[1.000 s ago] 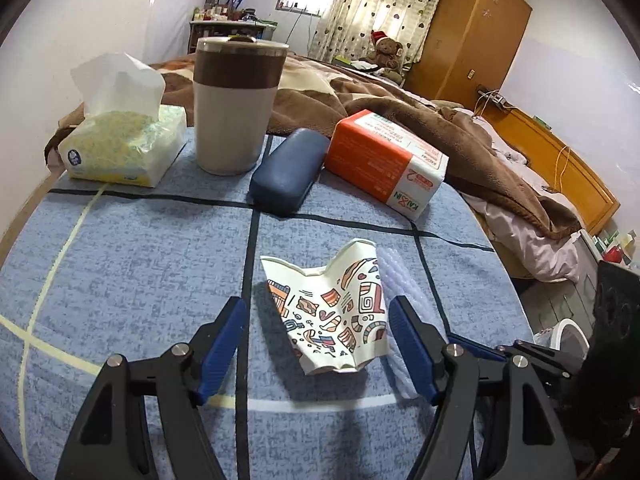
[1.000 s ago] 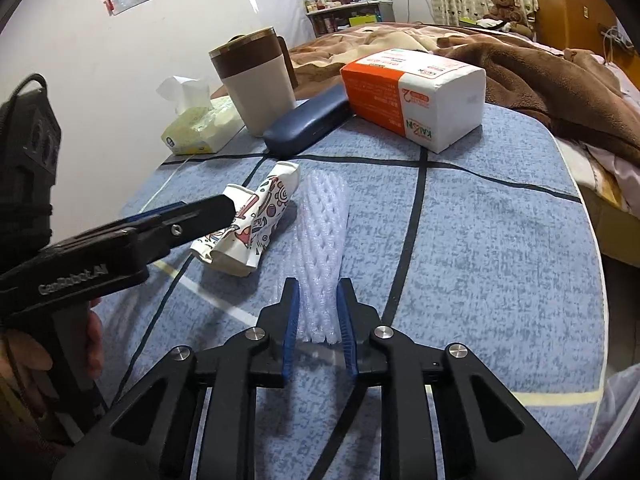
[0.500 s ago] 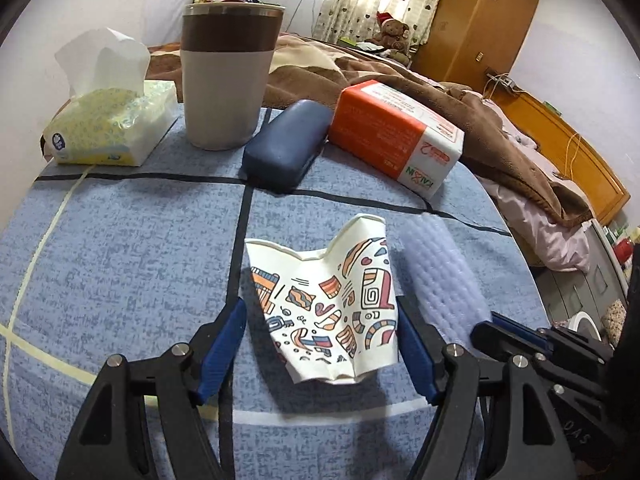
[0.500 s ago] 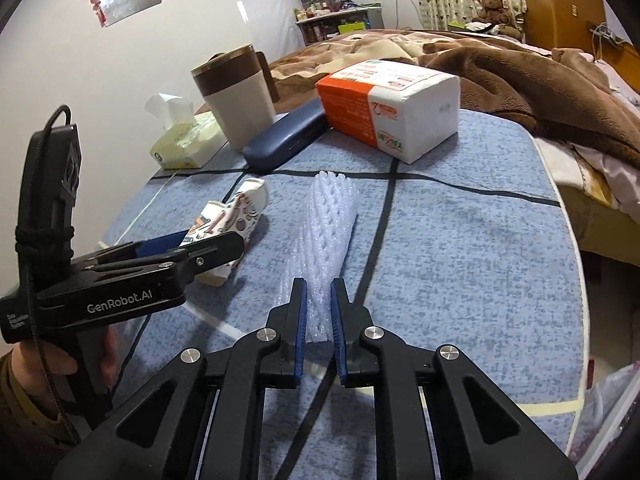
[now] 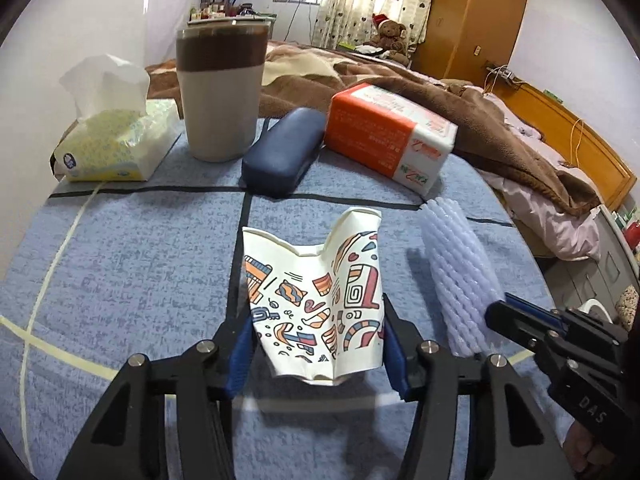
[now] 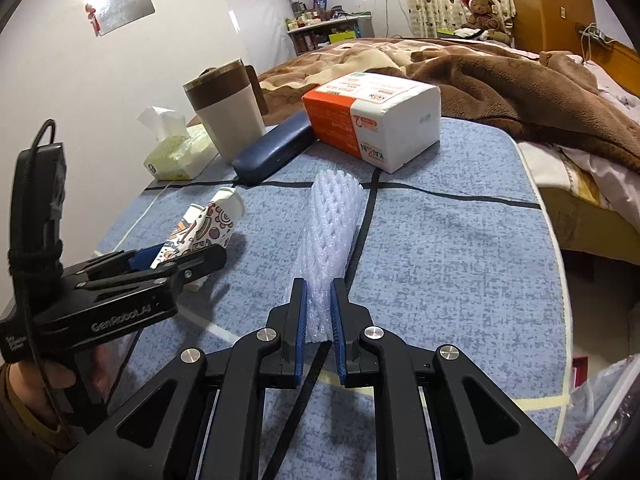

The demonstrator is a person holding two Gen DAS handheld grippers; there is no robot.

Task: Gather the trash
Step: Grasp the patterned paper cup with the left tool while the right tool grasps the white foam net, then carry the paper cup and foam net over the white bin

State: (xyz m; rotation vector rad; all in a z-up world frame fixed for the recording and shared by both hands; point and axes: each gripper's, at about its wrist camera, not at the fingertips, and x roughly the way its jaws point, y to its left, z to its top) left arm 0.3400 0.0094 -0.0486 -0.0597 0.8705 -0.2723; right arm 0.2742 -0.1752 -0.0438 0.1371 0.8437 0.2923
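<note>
1. Bedroom clutter frames the scene: a blue woven cloth with dark grid lines covers the worktop, and a bed with a brown blanket lies behind it.
2. At the near middle of the cloth lies the crushed paper cup, flattened, creased and printed with bright shapes. The left gripper has just been closing, and its blue pads now sit against the cup's two sides, apparently pressing.
3. Just to the cup's right is the foam fruit net, a soft white mesh sleeve. The right gripper is clenched on its near end.
4. Risk: thin crumpled card gives little resistance, so the cup could fold further and slip out when lifted, as the grip sits low on its closed end.
5. Risk: the net is springy and held only at one end, so its free length may droop, drag on the cloth or catch the cup beside it.
6. Risk: both tools work close together and could knock each other.
7. Rigid items behind stand well apart: a tall tumbler, a rounded navy glasses case, a soft tissue pack and a boxy orange napkin pack.
</note>
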